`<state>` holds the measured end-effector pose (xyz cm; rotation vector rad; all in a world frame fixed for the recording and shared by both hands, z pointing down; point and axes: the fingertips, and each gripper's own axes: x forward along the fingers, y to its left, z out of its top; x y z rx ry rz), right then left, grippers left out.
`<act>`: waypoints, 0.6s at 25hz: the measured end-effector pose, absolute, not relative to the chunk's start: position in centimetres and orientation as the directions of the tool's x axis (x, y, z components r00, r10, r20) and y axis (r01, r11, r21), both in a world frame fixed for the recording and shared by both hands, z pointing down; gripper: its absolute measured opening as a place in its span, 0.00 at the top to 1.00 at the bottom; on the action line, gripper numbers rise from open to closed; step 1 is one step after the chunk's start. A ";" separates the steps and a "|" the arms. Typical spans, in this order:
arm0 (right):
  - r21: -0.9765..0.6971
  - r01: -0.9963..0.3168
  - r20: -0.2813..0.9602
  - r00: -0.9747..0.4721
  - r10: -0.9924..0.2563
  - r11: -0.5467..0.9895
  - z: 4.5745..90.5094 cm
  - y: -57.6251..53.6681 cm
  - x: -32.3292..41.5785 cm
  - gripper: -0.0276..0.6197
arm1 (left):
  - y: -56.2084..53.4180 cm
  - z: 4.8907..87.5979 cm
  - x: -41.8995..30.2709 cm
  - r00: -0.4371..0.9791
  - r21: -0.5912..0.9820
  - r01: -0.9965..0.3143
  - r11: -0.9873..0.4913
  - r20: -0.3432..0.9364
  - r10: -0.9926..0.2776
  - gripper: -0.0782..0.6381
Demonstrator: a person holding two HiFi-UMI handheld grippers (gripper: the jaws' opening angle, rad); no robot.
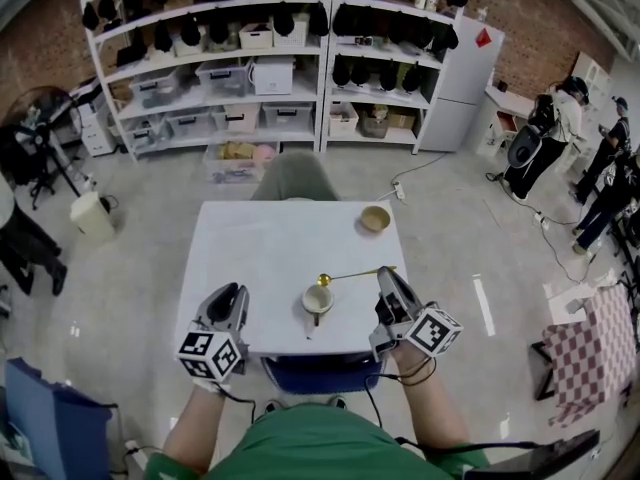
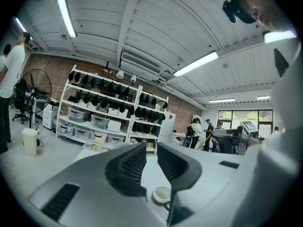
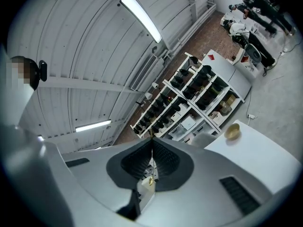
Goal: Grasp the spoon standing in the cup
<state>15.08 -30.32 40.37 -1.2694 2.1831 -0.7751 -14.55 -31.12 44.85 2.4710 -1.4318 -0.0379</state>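
Spoon (image 1: 354, 274) held level, bowl leftward seemingly above cup (image 1: 318, 300), handle clamped in right gripper (image 1: 386, 272).

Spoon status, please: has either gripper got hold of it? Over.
Right gripper shut on spoon handle. Left gripper open, empty. Spoon held level over cup rim. Nothing in the way.
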 end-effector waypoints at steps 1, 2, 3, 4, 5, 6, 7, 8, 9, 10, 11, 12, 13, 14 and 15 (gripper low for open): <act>-0.687 -0.602 -0.135 -0.444 -0.886 0.407 40.4 -30.4 15.1 0.91 | -31.2 45.0 -14.5 0.508 0.256 -0.846 -0.468 0.118 -0.853 0.78; -0.688 -0.599 -0.137 -0.446 -0.885 0.408 40.4 -30.4 15.1 0.91 | -31.2 45.1 -14.4 0.508 0.256 -0.846 -0.468 0.120 -0.853 0.78; -0.690 -0.597 -0.137 -0.447 -0.884 0.409 40.5 -30.4 15.1 0.91 | -31.2 45.2 -14.4 0.509 0.257 -0.846 -0.468 0.123 -0.852 0.78; -0.691 -0.596 -0.136 -0.447 -0.884 0.408 40.5 -30.5 15.2 0.91 | -31.3 45.2 -14.3 0.510 0.257 -0.845 -0.468 0.126 -0.851 0.78; -0.691 -0.598 -0.135 -0.446 -0.885 0.407 40.4 -30.6 15.3 0.91 | -31.4 45.2 -14.2 0.510 0.257 -0.845 -0.468 0.128 -0.851 0.78; -0.688 -0.602 -0.132 -0.446 -0.885 0.406 40.4 -30.7 15.4 0.91 | -31.5 45.2 -14.1 0.510 0.257 -0.845 -0.468 0.129 -0.850 0.78; -0.683 -0.608 -0.128 -0.445 -0.886 0.404 40.4 -30.7 15.6 0.91 | -31.5 45.3 -14.0 0.511 0.258 -0.845 -0.468 0.132 -0.850 0.78; -0.679 -0.614 -0.124 -0.445 -0.887 0.403 40.5 -30.7 15.7 0.91 | -31.4 45.5 -13.9 0.511 0.259 -0.845 -0.467 0.136 -0.849 0.78; -0.678 -0.615 -0.123 -0.445 -0.887 0.402 40.6 -30.6 15.7 0.91 | -31.2 45.7 -13.8 0.511 0.259 -0.846 -0.467 0.140 -0.848 0.78; -0.679 -0.613 -0.124 -0.446 -0.886 0.404 40.7 -30.6 15.7 0.91 | -31.1 45.8 -13.9 0.511 0.259 -0.846 -0.466 0.143 -0.848 0.78; -0.680 -0.611 -0.126 -0.448 -0.885 0.406 40.8 -30.6 15.6 0.91 | -31.1 45.9 -14.0 0.510 0.258 -0.846 -0.466 0.144 -0.848 0.78; -0.680 -0.609 -0.128 -0.450 -0.884 0.408 40.8 -30.6 15.5 0.91 | -31.2 45.9 -14.0 0.509 0.257 -0.847 -0.465 0.143 -0.849 0.78; -0.682 -0.606 -0.130 -0.452 -0.883 0.410 40.8 -30.7 15.5 0.91 | -31.2 45.7 -14.1 0.508 0.256 -0.848 -0.464 0.141 -0.850 0.78; -0.681 -0.605 -0.130 -0.454 -0.881 0.412 40.7 -30.8 15.5 0.91 | -31.3 45.6 -14.1 0.507 0.256 -0.849 -0.463 0.140 -0.851 0.78; -0.681 -0.605 -0.128 -0.456 -0.881 0.412 40.6 -30.8 15.5 0.91 | -31.3 45.5 -14.0 0.505 0.255 -0.849 -0.462 0.141 -0.851 0.78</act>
